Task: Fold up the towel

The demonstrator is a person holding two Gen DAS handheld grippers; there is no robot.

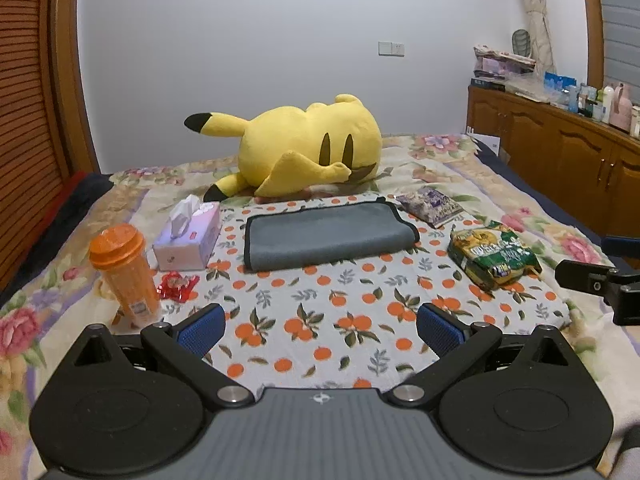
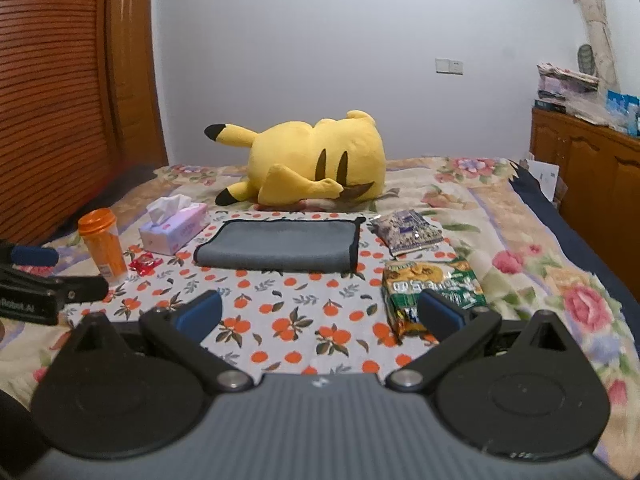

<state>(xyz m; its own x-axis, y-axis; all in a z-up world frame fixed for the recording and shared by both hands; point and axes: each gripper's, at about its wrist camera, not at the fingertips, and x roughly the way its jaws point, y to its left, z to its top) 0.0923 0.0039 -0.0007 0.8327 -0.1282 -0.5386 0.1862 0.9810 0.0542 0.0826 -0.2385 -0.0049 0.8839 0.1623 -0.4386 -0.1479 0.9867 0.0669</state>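
A grey towel (image 1: 326, 236) with black edging lies folded on the orange-print cloth (image 1: 320, 320) on the bed; it also shows in the right wrist view (image 2: 280, 246). My left gripper (image 1: 320, 330) is open and empty, well short of the towel, above the cloth. My right gripper (image 2: 320, 312) is open and empty, also short of the towel, its right finger over the green snack bag (image 2: 432, 288). Each gripper shows at the edge of the other's view.
An orange bottle (image 1: 120, 268), a tissue box (image 1: 188, 240) and a red wrapper (image 1: 178, 286) lie left of the towel. A purple packet (image 1: 434, 204) and the green snack bag (image 1: 492, 256) lie right. A yellow plush (image 1: 304, 148) lies behind. A wooden cabinet (image 1: 560, 152) stands right.
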